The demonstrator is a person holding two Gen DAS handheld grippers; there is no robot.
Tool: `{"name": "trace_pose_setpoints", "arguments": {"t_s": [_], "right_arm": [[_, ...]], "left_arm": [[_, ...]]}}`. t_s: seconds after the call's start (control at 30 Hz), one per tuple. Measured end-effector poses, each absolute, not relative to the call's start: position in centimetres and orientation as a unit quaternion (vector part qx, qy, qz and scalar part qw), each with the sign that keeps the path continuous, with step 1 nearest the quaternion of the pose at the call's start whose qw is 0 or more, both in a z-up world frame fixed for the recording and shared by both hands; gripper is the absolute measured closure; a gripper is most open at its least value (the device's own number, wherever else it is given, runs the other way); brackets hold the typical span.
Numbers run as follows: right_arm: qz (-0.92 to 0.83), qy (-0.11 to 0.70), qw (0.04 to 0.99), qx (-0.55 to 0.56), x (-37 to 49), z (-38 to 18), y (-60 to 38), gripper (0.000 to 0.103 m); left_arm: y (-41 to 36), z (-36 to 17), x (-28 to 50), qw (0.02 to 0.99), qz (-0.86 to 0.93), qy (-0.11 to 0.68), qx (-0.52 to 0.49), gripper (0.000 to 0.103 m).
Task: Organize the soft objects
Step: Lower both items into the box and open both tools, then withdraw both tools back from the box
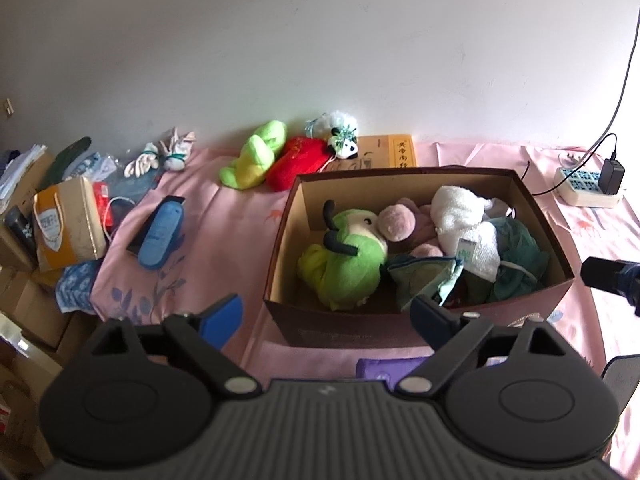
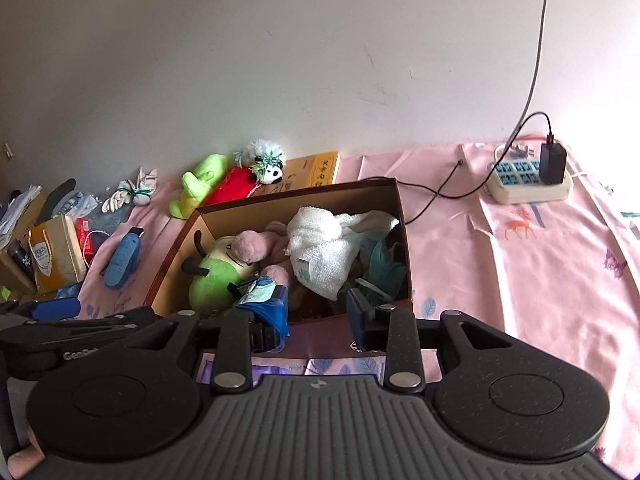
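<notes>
Box [image 1: 348,324] is already stuffed with toys, left gripper [image 1: 326,320] hangs wide and empty above its near wall, right gripper [image 2: 318,316] is parted too with nothing pinched, so cramming in the frog [image 1: 254,156] could spill that towel [image 1: 466,228] out.

The black arm of the left tool [image 2: 72,312], seen low at the left of the right wrist view, carries pale lettering that starts "GenRo" before it gets cut off. Over by the wall, the yellow book [image 1: 394,151] shows a column of dark Chinese characters, too small to read. The orange bag [image 1: 66,224] has a white label, blurred.
</notes>
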State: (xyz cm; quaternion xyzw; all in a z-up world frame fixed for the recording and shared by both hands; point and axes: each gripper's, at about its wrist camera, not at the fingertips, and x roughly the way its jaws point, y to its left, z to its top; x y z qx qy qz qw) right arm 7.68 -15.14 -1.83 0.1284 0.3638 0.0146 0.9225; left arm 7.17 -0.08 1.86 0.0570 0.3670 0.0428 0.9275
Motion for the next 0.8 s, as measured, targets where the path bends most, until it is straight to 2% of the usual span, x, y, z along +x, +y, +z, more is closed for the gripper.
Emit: {"name": "trace_pose_setpoints", "arguments": {"t_s": [0.13, 0.8], "right_arm": [[0.018, 0.368, 0.921, 0.125, 7.1, -1.8, -15.0, 0.088], [-0.022, 0.401, 0.910, 0.104, 6.0, -2.2, -13.7, 0.087]], "left_arm": [[-0.2, 1.6, 6.8, 0.925, 0.047, 0.372, 0.058, 0.005], [0.9, 0.5, 7.1, 0.911, 0.035, 0.410, 0.030, 0.004]]}}
